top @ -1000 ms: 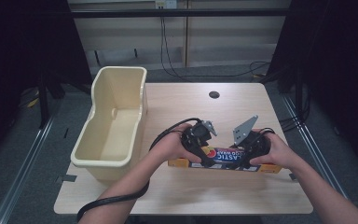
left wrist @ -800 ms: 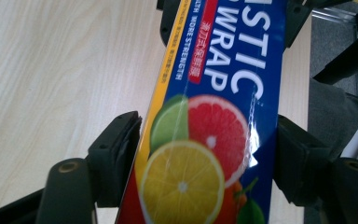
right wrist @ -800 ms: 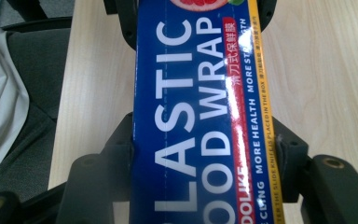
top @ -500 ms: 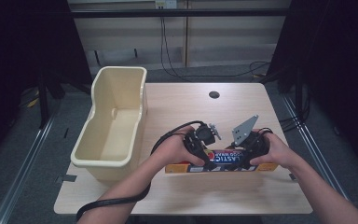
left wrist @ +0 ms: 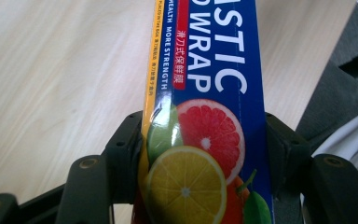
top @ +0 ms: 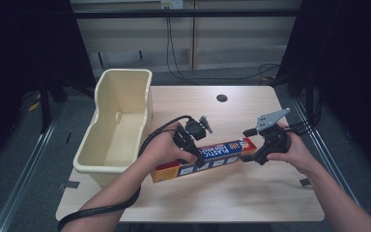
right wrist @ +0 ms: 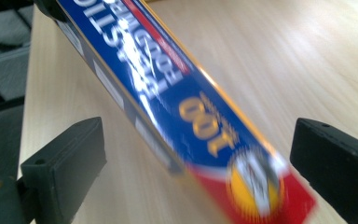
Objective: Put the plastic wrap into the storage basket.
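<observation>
The left gripper (left wrist: 200,154) has its fingers (left wrist: 128,149) closed on the wrap box (left wrist: 205,93), above the table (left wrist: 60,70).

— What stands at the left of the frame?
— A cream plastic bin (top: 125,72), long and deep, lying along the left edge of the pale wooden table (top: 251,193); its near end juts past the table's edge.
— Anything else on the tabletop?
— A small dark round hole (top: 221,98) near the upper middle, and a grey tape mark (top: 305,182) at the right edge.
— And around it?
— Black cables (top: 207,77) on the floor at the top, dark curtains (top: 348,58) at both sides, a metal rail (top: 24,179) lower left.
</observation>
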Motion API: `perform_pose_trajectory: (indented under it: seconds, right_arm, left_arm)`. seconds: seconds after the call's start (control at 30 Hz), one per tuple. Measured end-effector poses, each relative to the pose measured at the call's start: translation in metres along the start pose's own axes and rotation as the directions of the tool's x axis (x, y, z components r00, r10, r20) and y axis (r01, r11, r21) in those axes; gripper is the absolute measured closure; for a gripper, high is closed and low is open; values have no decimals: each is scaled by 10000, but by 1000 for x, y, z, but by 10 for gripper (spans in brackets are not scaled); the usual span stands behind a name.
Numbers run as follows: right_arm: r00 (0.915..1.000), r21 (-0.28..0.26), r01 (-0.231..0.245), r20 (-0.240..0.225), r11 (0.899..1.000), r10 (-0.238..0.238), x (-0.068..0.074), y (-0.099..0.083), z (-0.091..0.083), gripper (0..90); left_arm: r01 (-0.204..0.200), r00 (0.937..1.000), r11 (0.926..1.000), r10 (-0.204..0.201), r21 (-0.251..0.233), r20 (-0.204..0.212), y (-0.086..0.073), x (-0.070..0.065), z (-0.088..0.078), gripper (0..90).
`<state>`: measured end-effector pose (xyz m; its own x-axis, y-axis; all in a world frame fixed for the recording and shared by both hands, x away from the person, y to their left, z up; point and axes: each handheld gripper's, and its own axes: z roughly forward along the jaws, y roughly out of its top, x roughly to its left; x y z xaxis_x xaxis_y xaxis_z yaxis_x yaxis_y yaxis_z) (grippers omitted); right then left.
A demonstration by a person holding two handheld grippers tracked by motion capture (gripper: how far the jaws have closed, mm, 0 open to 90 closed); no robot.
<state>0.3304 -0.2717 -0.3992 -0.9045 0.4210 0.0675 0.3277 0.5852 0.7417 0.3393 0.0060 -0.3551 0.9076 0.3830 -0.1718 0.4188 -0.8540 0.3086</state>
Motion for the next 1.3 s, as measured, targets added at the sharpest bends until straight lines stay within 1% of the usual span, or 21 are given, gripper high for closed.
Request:
perform_pose_trajectory:
  seconds: [0.07,0.1,0.17,0.2,0.3,0.37,0.4,0.43,0.5,0.57,0.7,0.73,0.8,0.83,0.87,1.0,1.1,1.17,1.2,1.23,1.3]
  right_arm:
    - [9998,-67,-57,165,10000,58,0,-1,-1,25]
    - [9993,-92,-105,371,9999,108,0,-3,-1,13]
    - [9987,-124,-179,484,9998,185,0,-6,-1,17]
    - [9985,-166,-275,466,9995,282,0,-8,-1,17]
    - [9978,-17,-439,491,9990,440,3,-13,5,18]
    - [9978,147,-301,592,9994,292,6,-16,9,20]
    - [9978,188,-287,599,9994,275,8,-17,11,19]
    - [9973,323,-314,666,9990,292,10,-18,15,21]
    - [9969,329,-276,741,9991,251,14,-19,20,20]
    - [9974,368,-239,693,9990,213,14,-20,22,22]
    - [9961,302,-454,772,9985,429,17,-24,29,21]
    - [9955,310,-543,795,9980,517,18,-25,30,21]
    - [9956,289,-612,727,9977,589,20,-29,33,22]
    - [9956,289,-612,727,9977,589,20,-29,33,22]
    - [9953,411,-525,841,9978,489,22,-30,35,21]
    - [9958,424,-472,800,9980,437,23,-31,37,22]
    - [9949,466,-554,873,9974,511,24,-32,38,20]
    - [9964,458,-540,673,9975,508,24,-33,40,22]
    - [9964,543,-546,673,9970,509,25,-34,41,21]
    - [9951,618,-567,843,9965,514,25,-35,42,22]
    - [9949,617,-609,840,9962,556,25,-35,43,22]
  left_arm:
    - [107,9999,9999,-107,-43,-33,-2,6,-7,406]
    - [427,9991,9990,-428,-118,-55,-3,7,-10,406]
    - [377,9991,9992,-381,-164,-197,-4,11,-15,406]
    - [573,9978,9981,-580,-208,-310,-5,13,-17,406]
    - [902,9953,9958,-906,-129,-339,-6,18,-24,406]
    - [1101,9930,9938,-1107,-165,-411,-7,21,-28,406]
    - [1096,9927,9937,-1106,-227,-477,-7,23,-30,407]
    - [1286,9897,9909,-1307,-390,-583,-8,25,-34,407]
    - [1265,9899,9913,-1285,-362,-596,-8,26,-37,407]
    - [1494,9869,9878,-1518,-447,-552,-8,28,-40,407]
    - [1656,9839,9856,-1674,-329,-622,-9,32,-47,407]
    - [1844,9804,9820,-1866,-402,-633,-10,33,-48,406]
    - [1929,9790,9803,-1952,-434,-586,-11,36,-51,407]
    - [2059,9765,9774,-2084,-474,-554,-11,36,-52,407]
    - [2009,9775,9789,-2029,-369,-584,-11,38,-55,407]
    - [2195,9733,9747,-2218,-433,-591,-10,40,-61,407]
    - [2369,9691,9703,-2396,-493,-585,-11,43,-68,407]
    - [2541,9643,9657,-2573,-541,-626,-11,43,-72,407]
    - [2515,9646,9663,-2549,-549,-670,-10,44,-73,407]
    - [2558,9634,9653,-2590,-518,-688,-11,44,-76,407]
    - [2686,9599,9614,-2724,-605,-669,-11,46,-80,407]
